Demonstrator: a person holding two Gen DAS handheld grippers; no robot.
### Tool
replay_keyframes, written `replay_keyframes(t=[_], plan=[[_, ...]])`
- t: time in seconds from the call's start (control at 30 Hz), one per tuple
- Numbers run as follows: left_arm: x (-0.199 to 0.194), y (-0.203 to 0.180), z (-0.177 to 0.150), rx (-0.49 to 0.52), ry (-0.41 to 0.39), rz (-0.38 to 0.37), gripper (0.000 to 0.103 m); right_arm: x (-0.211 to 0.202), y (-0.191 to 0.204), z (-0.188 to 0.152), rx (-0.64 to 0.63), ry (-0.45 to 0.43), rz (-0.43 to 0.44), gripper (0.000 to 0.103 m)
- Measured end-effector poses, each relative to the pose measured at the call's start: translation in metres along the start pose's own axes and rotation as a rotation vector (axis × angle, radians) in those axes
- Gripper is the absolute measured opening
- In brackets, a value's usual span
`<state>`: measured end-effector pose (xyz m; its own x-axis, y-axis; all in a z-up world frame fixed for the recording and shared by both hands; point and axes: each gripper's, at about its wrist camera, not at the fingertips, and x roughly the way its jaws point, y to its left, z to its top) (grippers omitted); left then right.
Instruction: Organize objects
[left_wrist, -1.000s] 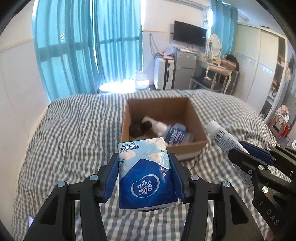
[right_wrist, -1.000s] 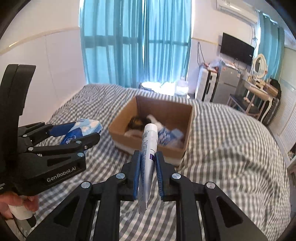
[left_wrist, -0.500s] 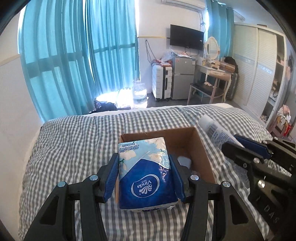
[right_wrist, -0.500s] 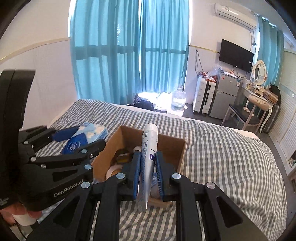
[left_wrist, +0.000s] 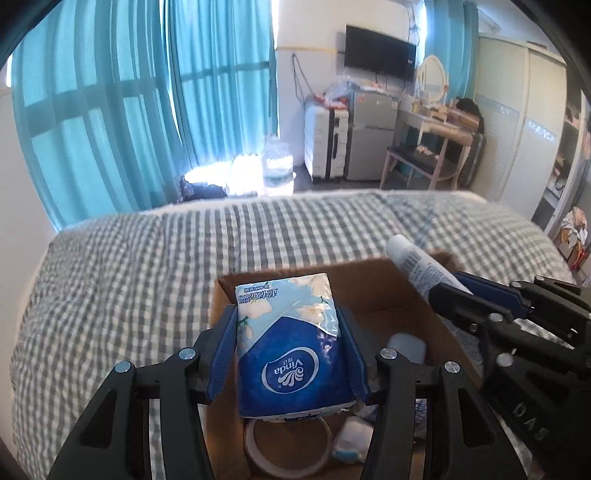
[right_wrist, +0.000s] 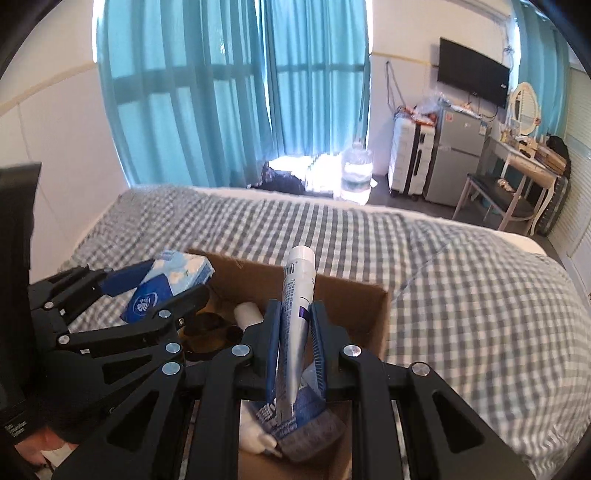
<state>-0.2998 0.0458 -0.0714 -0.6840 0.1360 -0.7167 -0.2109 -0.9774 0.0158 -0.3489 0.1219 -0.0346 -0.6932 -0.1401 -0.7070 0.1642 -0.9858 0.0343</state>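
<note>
My left gripper (left_wrist: 290, 332) is shut on a blue and white Vinda tissue pack (left_wrist: 291, 343) and holds it over the open cardboard box (left_wrist: 373, 280) on the bed. My right gripper (right_wrist: 295, 325) is shut on a white tube (right_wrist: 295, 317), also over the box (right_wrist: 354, 299). The tube (left_wrist: 417, 267) and right gripper (left_wrist: 480, 299) show at the right of the left wrist view. The tissue pack (right_wrist: 166, 284) and left gripper (right_wrist: 155, 291) show at the left of the right wrist view. Inside the box lie a tape roll (left_wrist: 288, 450), sunglasses (right_wrist: 210, 328) and a white bottle (right_wrist: 249, 314).
The box sits on a grey checked bed cover (left_wrist: 129, 266). Beyond the bed are teal curtains (left_wrist: 147, 92), a water jug (left_wrist: 275, 162), a white suitcase (left_wrist: 327, 147), a small fridge (left_wrist: 373, 136) and a dressing table with stool (left_wrist: 428, 147).
Both grippers have moved forward and now hang over the box, each still holding its object. The box has slid down to the bottom of both views.
</note>
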Motion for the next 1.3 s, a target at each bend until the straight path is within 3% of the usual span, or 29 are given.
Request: replay_keyframes(t=[0.2, 0.43, 0.57, 0.67, 0.73, 0.8, 0.9, 1.03, 1.3], plan=[[0.031, 0.003, -0.014, -0.008, 0.062, -0.002, 0.054, 0.034, -0.002, -0.016, -0.01, 0.054, -0.004, 0.016], [0.04, 0.001, -0.026, 0.004, 0.094, -0.012, 0.054, 0.031, 0.0, -0.024, -0.031, 0.048, -0.019, 0.016], [0.036, -0.002, -0.031, 0.012, 0.087, -0.027, 0.062, 0.025, 0.002, -0.026, -0.017, 0.042, 0.002, 0.017], [0.024, -0.002, -0.031, 0.033, 0.066, -0.026, 0.074, 0.012, 0.003, -0.022, -0.014, 0.027, -0.008, 0.019], [0.014, -0.002, -0.028, 0.041, 0.05, -0.037, 0.085, 0.004, 0.004, -0.017, -0.006, 0.017, -0.01, 0.039], [0.002, -0.003, -0.021, 0.038, 0.038, -0.04, 0.091, -0.009, 0.002, -0.012, 0.02, -0.006, -0.011, 0.051], [-0.018, 0.001, -0.012, 0.021, 0.011, -0.03, 0.096, -0.026, -0.002, -0.001, 0.052, -0.012, 0.0, 0.057], [-0.056, 0.007, 0.004, -0.006, -0.036, 0.013, 0.1, -0.06, 0.001, 0.011, 0.065, -0.053, -0.019, 0.076], [-0.154, 0.021, 0.026, -0.047, -0.165, 0.054, 0.103, -0.165, 0.011, 0.03, 0.088, -0.208, -0.044, 0.091]])
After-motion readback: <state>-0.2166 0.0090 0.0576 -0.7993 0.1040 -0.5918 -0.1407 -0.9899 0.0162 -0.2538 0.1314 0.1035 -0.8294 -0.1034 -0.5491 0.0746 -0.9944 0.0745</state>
